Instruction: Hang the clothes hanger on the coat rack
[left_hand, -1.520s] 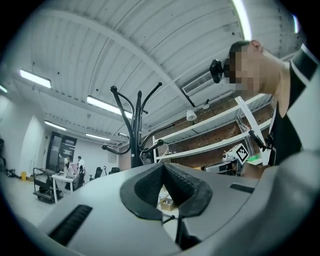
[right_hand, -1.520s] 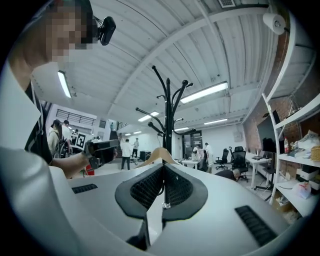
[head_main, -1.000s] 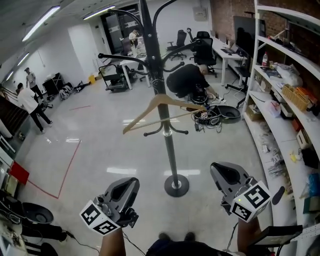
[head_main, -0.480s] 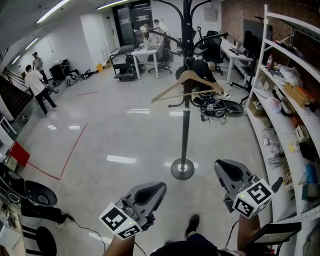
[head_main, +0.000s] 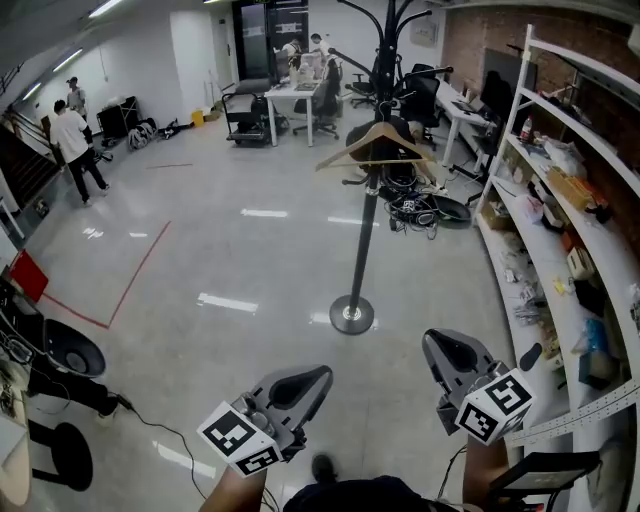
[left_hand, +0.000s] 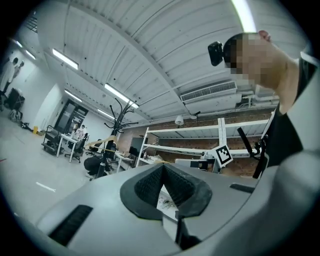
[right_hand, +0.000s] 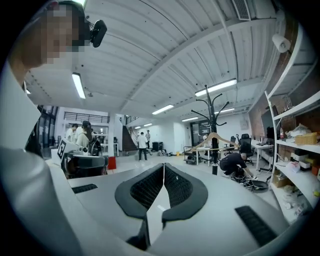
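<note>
A wooden clothes hanger (head_main: 375, 147) hangs from a hook of the tall black coat rack (head_main: 366, 225), which stands on a round base (head_main: 351, 314) out on the floor. Both grippers are low at the near edge of the head view, well short of the rack. My left gripper (head_main: 316, 377) is shut and holds nothing. The right gripper (head_main: 441, 346) is also shut and holds nothing. The left gripper view shows the rack (left_hand: 121, 114) and hanger (left_hand: 99, 144) small and far off at the left. The right gripper view has the rack (right_hand: 214, 131) and hanger (right_hand: 214, 138) far off at the right.
White shelving (head_main: 560, 200) full of small items runs along the right side. A person crouches behind the rack (right_hand: 233, 162) by cables and a dark bowl-shaped object (head_main: 452, 213). Desks and chairs (head_main: 300, 95) stand at the back, and people (head_main: 72, 135) at the far left.
The coat rack with the hanger on it now looks smaller and farther away. Both grippers have drawn back from it together, still shut and with nothing in them.
</note>
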